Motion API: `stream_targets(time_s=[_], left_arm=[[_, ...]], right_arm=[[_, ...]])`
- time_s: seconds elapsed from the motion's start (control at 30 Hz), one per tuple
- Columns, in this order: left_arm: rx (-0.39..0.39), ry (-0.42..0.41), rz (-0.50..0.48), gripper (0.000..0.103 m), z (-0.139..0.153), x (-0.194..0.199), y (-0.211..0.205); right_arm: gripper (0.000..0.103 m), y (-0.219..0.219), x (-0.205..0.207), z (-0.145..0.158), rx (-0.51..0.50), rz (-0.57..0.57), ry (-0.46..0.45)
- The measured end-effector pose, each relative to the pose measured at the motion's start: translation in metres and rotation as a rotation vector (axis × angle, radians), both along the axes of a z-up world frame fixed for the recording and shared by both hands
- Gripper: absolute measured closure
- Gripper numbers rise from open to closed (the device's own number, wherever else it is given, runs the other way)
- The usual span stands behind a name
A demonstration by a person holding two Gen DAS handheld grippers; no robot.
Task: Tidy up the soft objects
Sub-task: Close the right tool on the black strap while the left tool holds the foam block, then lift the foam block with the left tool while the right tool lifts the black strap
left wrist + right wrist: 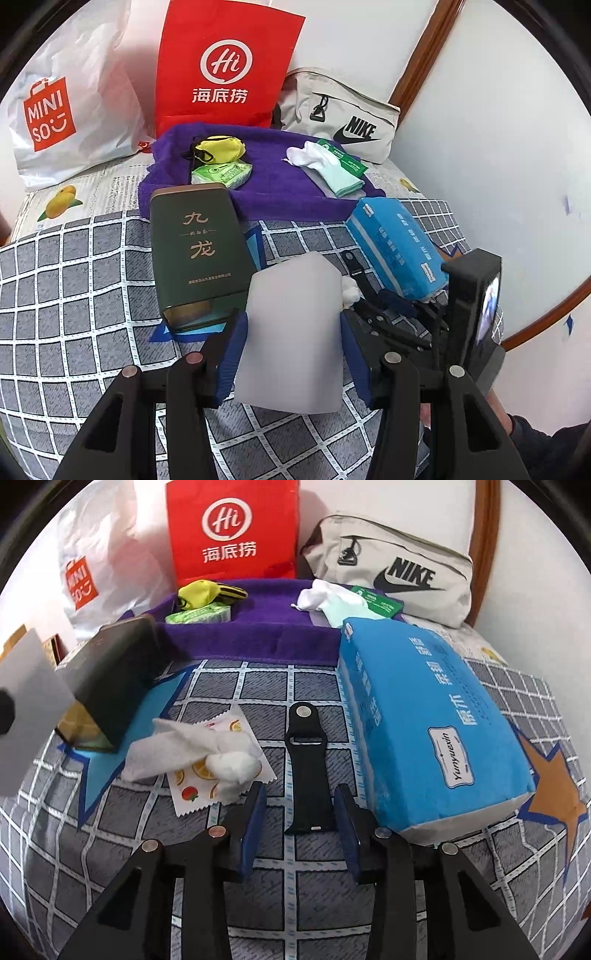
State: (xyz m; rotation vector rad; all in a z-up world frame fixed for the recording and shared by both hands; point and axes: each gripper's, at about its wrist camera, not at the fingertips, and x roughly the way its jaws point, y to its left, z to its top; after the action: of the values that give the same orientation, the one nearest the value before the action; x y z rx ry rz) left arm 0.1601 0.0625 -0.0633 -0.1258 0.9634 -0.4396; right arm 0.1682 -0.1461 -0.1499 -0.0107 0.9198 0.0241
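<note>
Clamping a white foam block (291,332), the left hand-held gripper (290,343) keeps it lifted for sorting. The right hand-held gripper (300,812) straddles a black watch strap (306,771) on the bed (258,886), jaws apart, not yet gripping.

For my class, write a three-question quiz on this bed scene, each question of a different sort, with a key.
1. True or false: the left hand-held gripper is shut on the white foam block.
2. Which lies between the fingers of the right hand-held gripper? A) black strap B) cotton ball C) blue tissue pack
3. Fill in: the yellow pouch and the white sock rest on the ______ towel.

Key: 1 true; 2 A, lying between the jaws with a gap on each side; 3 purple.
</note>
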Motion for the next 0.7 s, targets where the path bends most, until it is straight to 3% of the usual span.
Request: stream_targets(time_s=[0.27, 0.43, 0.7], left_arm=[[-0.009, 0.001, 0.003, 0.053, -0.001, -0.005, 0.004], [-0.012, 0.010, 0.015, 0.053, -0.003, -0.004, 0.006], [-0.010, 0.007, 0.011, 0.053, -0.001, -0.002, 0.004]], right_arm=[[0.062, -0.001, 0.000, -0.001, 0.035, -0.002, 0.005], [0.079, 0.001, -0.007, 0.002, 0.050, 0.042, 0.020], [0.079, 0.006, -0.003, 0.003, 0.060, 0.052, 0.042]])
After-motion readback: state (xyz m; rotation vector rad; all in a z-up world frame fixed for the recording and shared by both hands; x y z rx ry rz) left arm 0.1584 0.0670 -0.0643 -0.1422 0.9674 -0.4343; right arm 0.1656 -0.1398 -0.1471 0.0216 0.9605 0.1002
